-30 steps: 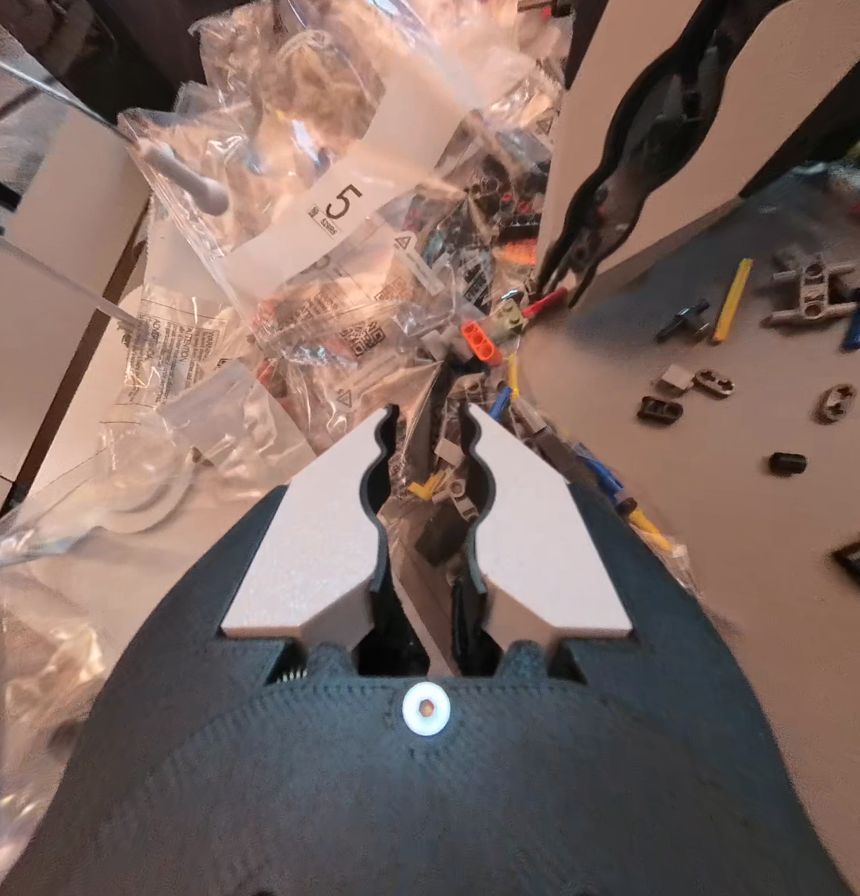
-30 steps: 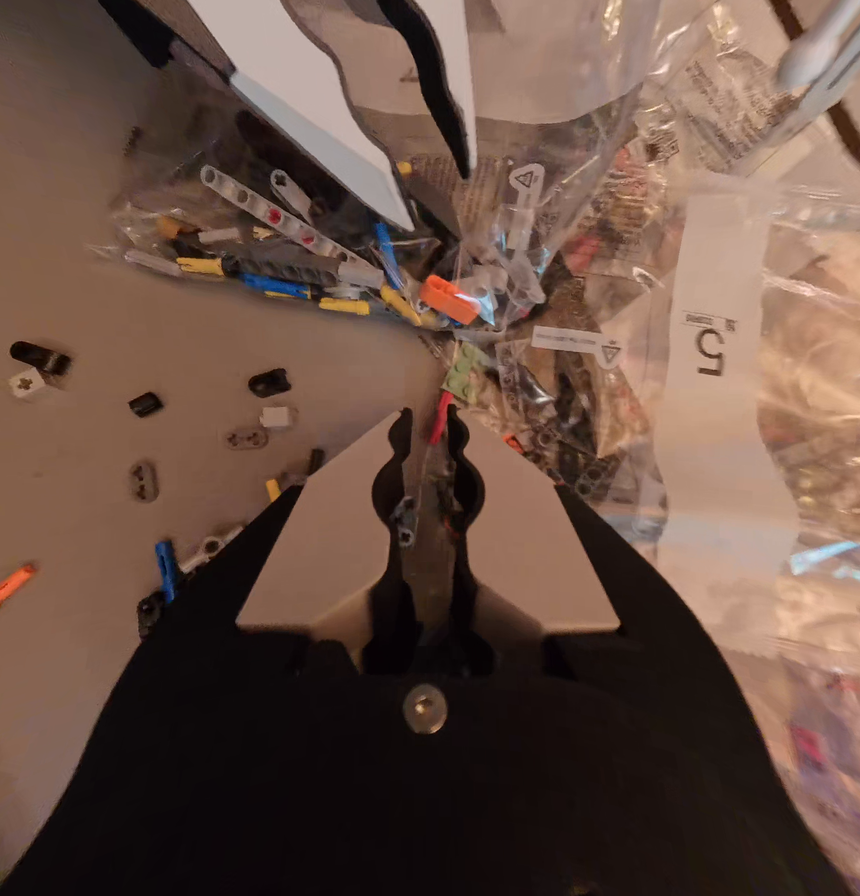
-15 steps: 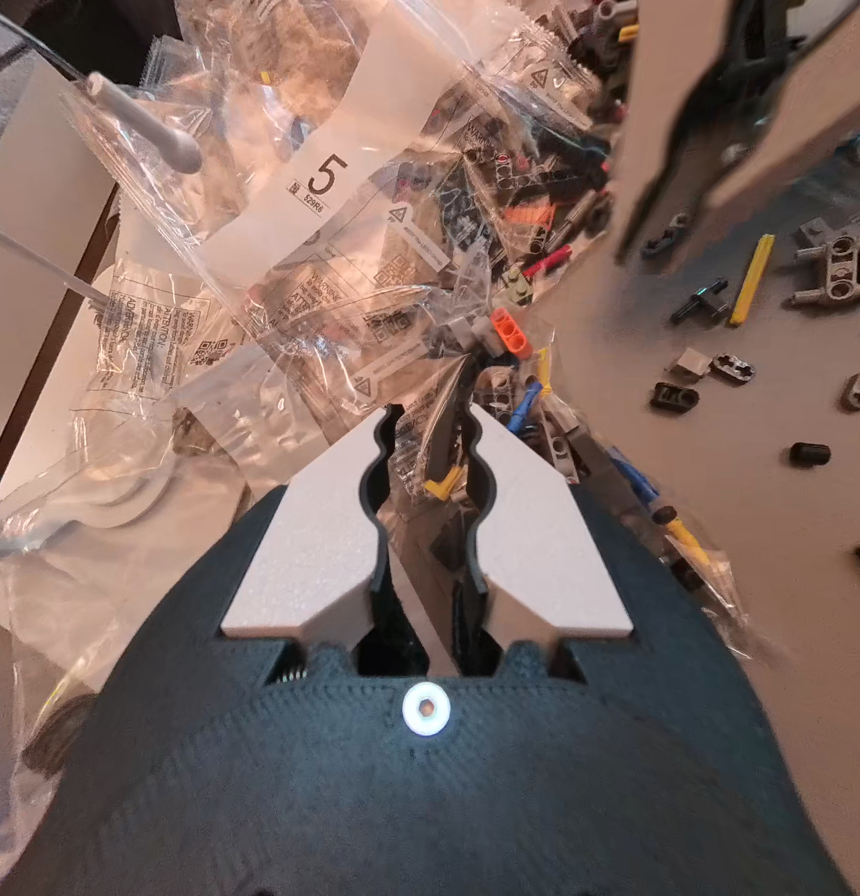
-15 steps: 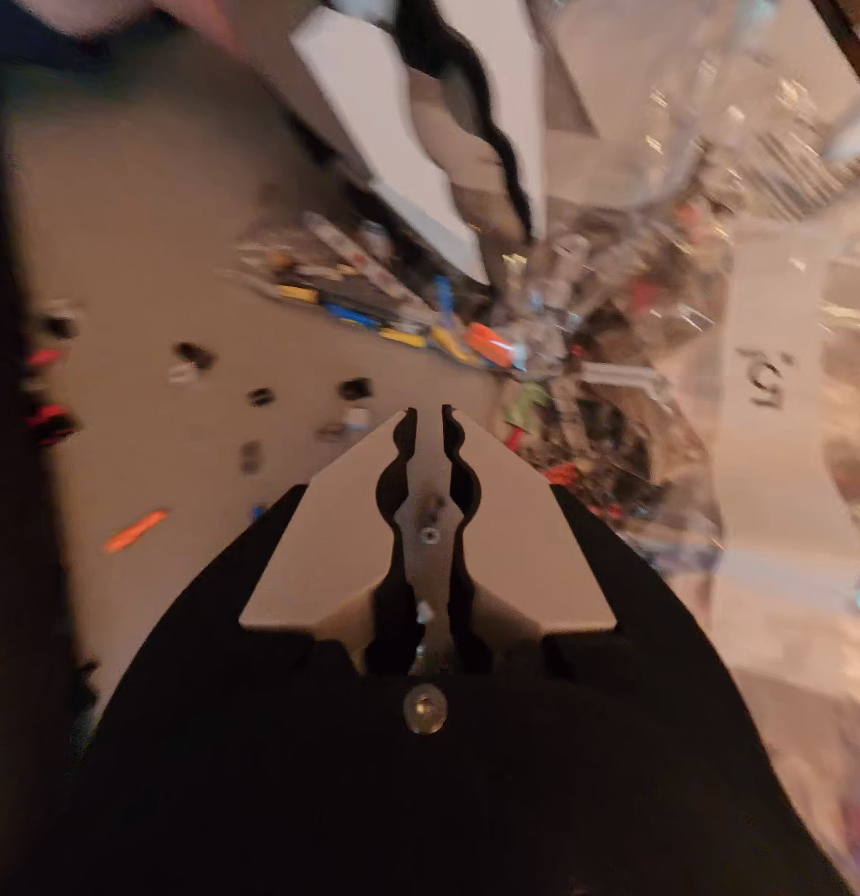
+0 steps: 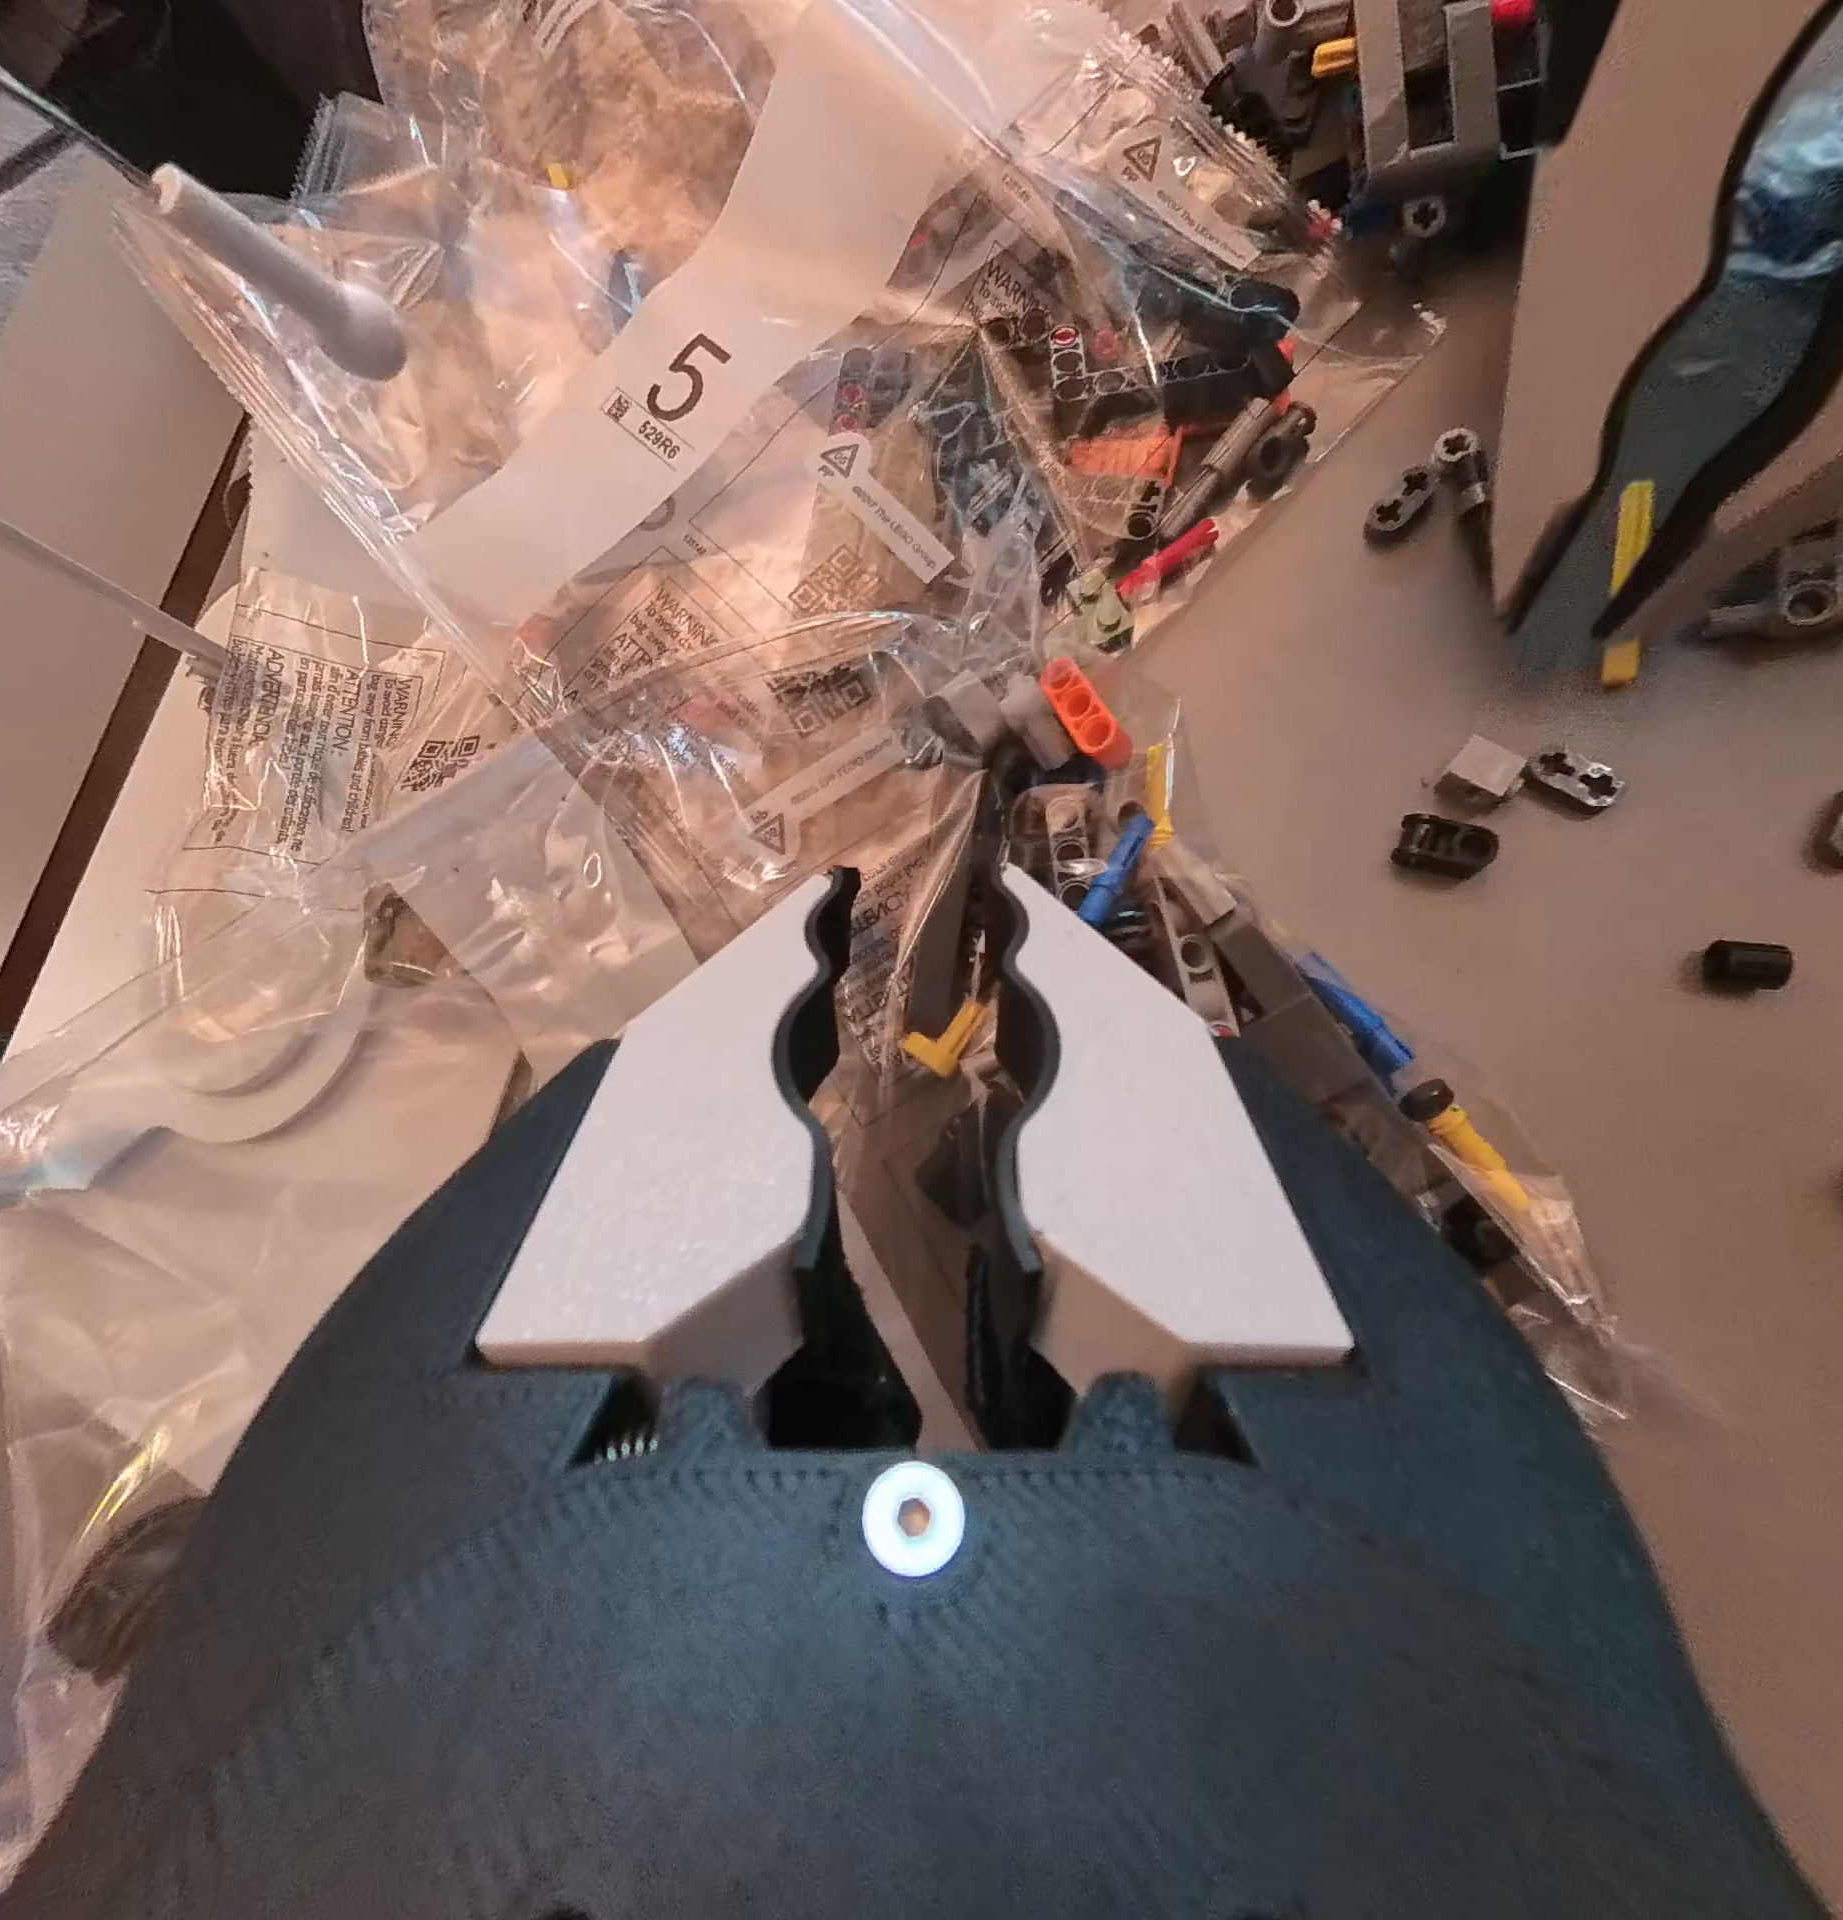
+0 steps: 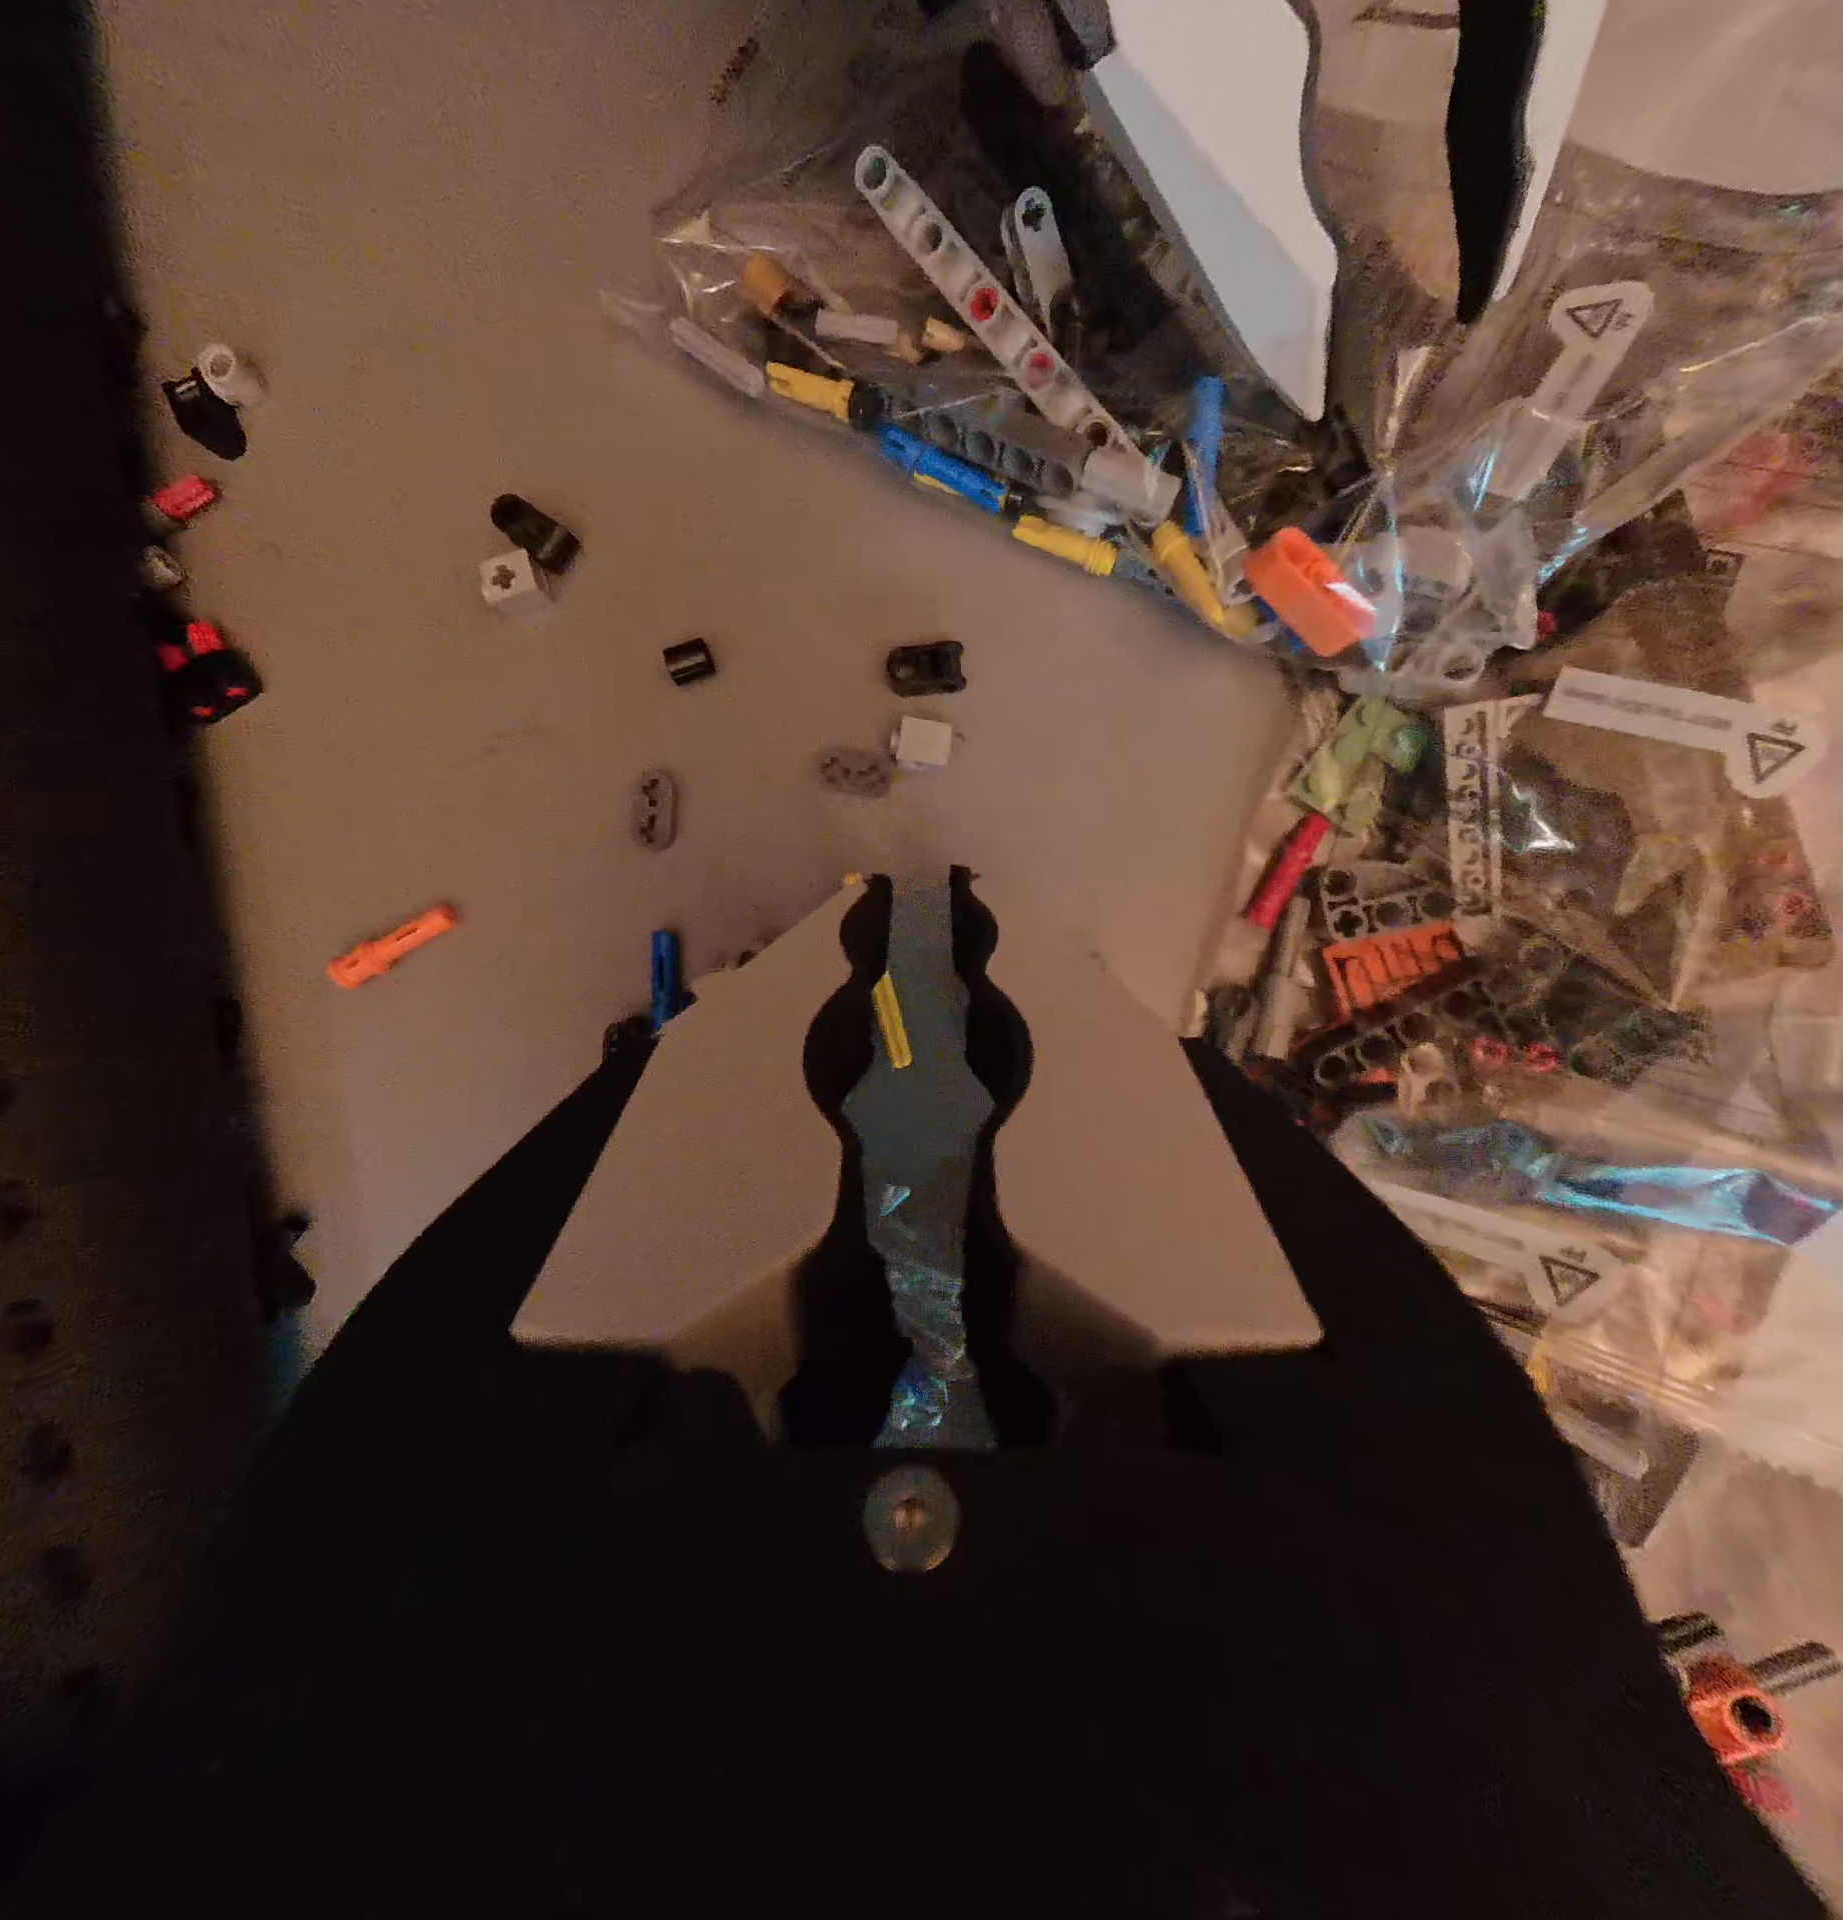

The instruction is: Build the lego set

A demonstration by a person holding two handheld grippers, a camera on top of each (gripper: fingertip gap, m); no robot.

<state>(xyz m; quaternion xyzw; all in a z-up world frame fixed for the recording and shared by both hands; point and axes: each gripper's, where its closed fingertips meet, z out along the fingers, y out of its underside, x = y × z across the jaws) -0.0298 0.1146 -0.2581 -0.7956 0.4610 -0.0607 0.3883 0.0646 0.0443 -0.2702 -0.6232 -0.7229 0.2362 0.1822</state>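
Left gripper (image 5: pixel 917 894): jaws close together, still pinching a fold of the clear parts bag (image 5: pixel 1187 966) at the near edge of the pile. That grip looks the same as 1 s ago.

Right gripper (image 6: pixel 912 883): nearly shut on a strip of bluish plastic film (image 6: pixel 917 1143). 1 s ago it was nipped into the same bag next to us. Now it's pulled off and sits over bare table (image 6: pixel 1052 644), well apart from the pile. We read that as the bag torn open, with the strip as scrap. A yellow axle (image 6: pixel 889 1023) shows at the film; can't tell if it's held or lying underneath.

Further out: orange beam (image 5: pixel 1083 712) and blue and yellow pins at the bag mouth. Loose connectors (image 5: pixel 1442 842) scattered on the table. The numbered bag (image 5: pixel 688 416) looks sealed. Partly built grey assembly (image 5: pixel 1436 94) at the far edge.

Our call: drop the scrap, then tip the parts out.
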